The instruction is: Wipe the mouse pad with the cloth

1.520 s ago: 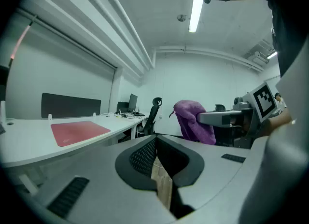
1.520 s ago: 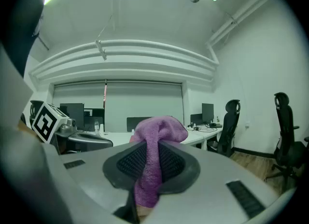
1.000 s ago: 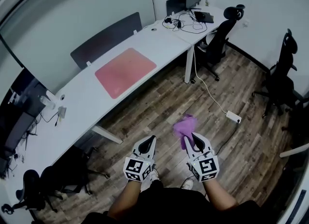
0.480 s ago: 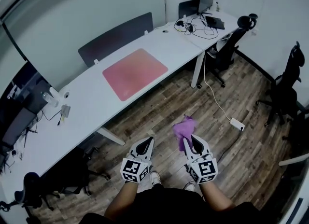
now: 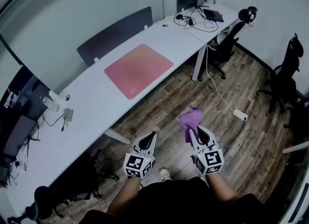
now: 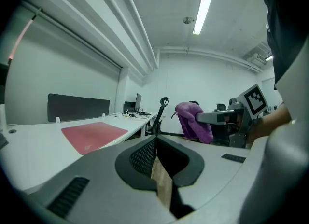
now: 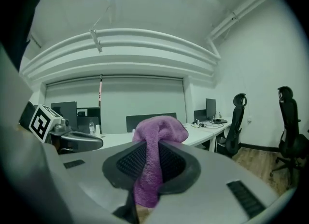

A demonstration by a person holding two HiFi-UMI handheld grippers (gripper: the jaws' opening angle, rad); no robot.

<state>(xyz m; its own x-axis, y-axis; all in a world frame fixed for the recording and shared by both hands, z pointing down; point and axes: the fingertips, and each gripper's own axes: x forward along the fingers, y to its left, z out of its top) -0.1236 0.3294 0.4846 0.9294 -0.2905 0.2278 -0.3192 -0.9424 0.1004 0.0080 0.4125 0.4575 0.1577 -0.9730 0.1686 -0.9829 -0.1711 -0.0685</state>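
Note:
A red mouse pad (image 5: pixel 138 69) lies flat on the long white desk (image 5: pixel 91 100), far ahead of both grippers; it also shows in the left gripper view as the red mouse pad (image 6: pixel 93 135). My right gripper (image 5: pixel 198 132) is shut on a purple cloth (image 5: pixel 189 119), which bunches above its jaws over the wooden floor. The same cloth (image 7: pixel 154 155) hangs pinched between the jaws in the right gripper view. My left gripper (image 5: pixel 150 138) is shut with nothing in it, level with the right one. The purple cloth (image 6: pixel 194 120) shows to its right.
A dark partition (image 5: pixel 115 34) backs the desk. A monitor and cables (image 5: pixel 200 3) sit at the desk's far end. Black office chairs (image 5: pixel 287 71) stand at right, another chair (image 5: pixel 231 30) by the desk. A white power strip (image 5: pixel 240 116) and cord lie on the floor.
The view has shifted: the desk and mouse pad sit slightly nearer and more to the right. Both grippers hold the same pose, the cloth still in the right one.

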